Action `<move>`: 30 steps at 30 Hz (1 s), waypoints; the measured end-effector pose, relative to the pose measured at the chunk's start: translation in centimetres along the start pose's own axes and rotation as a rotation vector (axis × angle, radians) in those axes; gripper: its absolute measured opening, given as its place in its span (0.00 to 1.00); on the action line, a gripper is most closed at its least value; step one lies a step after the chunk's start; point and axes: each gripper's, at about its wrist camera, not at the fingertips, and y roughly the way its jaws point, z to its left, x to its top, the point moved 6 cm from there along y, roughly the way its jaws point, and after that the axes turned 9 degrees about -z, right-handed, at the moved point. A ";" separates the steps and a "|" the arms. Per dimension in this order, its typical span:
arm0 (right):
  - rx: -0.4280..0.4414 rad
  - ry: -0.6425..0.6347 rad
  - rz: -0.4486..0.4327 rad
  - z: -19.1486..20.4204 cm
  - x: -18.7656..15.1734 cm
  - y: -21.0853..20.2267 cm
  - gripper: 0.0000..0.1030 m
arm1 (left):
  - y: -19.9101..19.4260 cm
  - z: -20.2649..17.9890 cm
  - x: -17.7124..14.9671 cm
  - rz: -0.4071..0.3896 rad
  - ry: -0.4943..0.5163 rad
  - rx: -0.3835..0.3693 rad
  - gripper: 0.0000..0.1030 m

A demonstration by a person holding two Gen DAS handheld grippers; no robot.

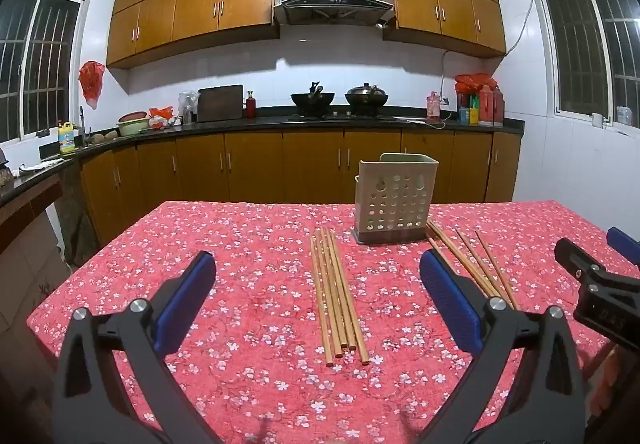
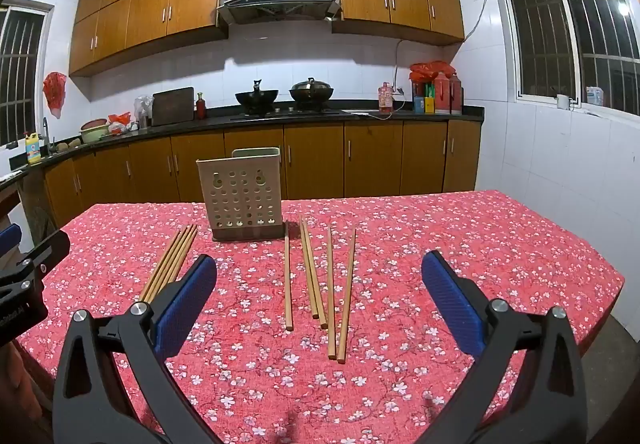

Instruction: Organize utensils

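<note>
Kitchen cabinets and a dark counter line the back wall; in front stands a table under a red flowered cloth. Going left to right: the left gripper hovers above the cloth, jaws wide apart and empty. Ahead of it lies a tight bundle of chopsticks, side by side. Next stands a beige holder with round holes; nothing shows above its rim, though its inside is hidden. Beyond it lie loose chopsticks, fanned apart. The right gripper hovers over them, jaws wide apart and empty. Likely risks: thin round sticks may roll or slip from the pads, and a nudge could tip the light holder.
</note>
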 end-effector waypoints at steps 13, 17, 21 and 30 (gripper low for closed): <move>0.000 -0.003 0.000 0.0 -0.1 0.1 0.98 | 0.0 0.0 0.0 0.001 0.000 0.000 0.96; -0.001 -0.003 -0.001 -0.1 -0.1 0.1 0.98 | 0.0 0.0 0.0 0.002 0.000 0.000 0.96; -0.001 -0.003 0.000 -0.1 -0.2 0.1 0.98 | 0.0 0.0 0.0 0.002 0.000 -0.001 0.96; 0.000 -0.002 0.000 -0.2 -0.2 0.2 0.98 | 0.0 0.0 0.0 0.004 0.000 0.000 0.96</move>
